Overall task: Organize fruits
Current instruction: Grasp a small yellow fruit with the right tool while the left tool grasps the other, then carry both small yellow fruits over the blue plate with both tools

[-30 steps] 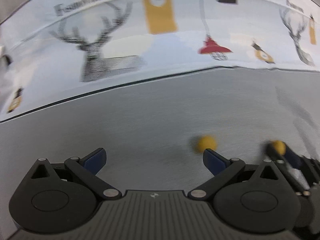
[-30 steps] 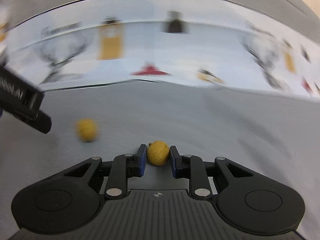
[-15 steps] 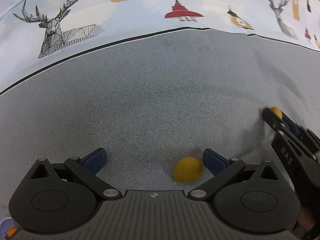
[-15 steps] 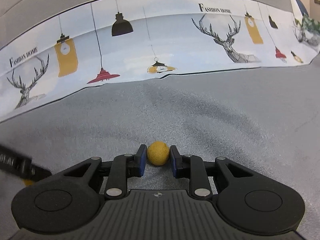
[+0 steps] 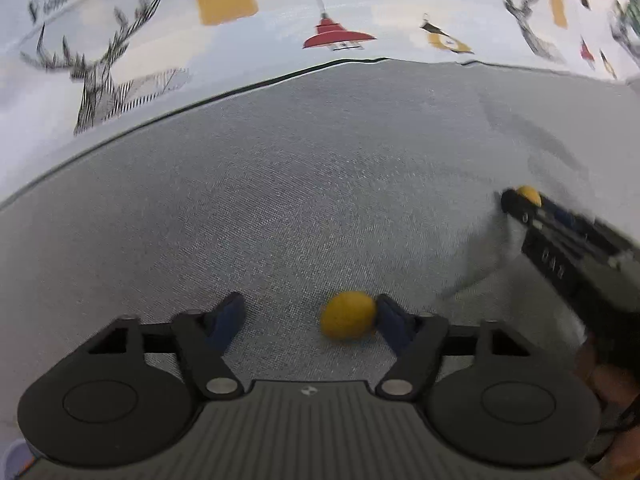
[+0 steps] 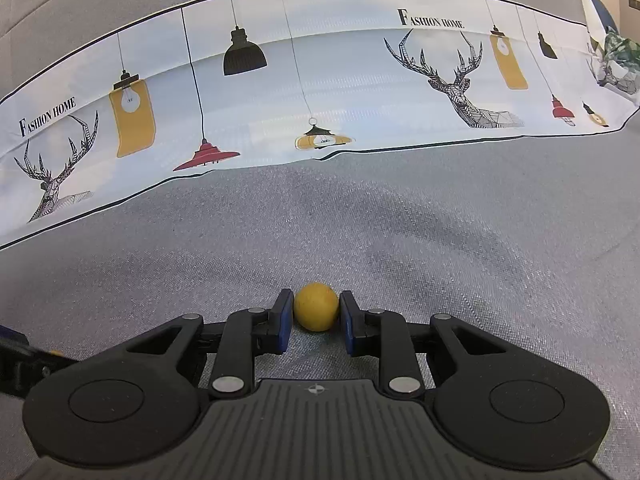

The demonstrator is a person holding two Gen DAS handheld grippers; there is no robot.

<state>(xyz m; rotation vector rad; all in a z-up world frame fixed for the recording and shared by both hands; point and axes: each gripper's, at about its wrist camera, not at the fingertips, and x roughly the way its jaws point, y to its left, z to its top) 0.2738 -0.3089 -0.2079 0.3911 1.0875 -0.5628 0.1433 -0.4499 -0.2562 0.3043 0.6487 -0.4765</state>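
Note:
A small yellow fruit lies on the grey cloth between the fingers of my left gripper, touching the right finger; the jaws stand wide apart around it. My right gripper is shut on a second small yellow fruit, held just above the cloth. In the left wrist view the right gripper shows at the right edge with its yellow fruit at the tip.
A white printed cloth with deer and lamp pictures lies along the far side of the grey cloth. A small white object peeks in at the bottom left of the left wrist view.
My left gripper moved forward until the loose yellow fruit came between its fingers, and the fingers have narrowed somewhat. The right gripper kept its fruit and swung to the right.

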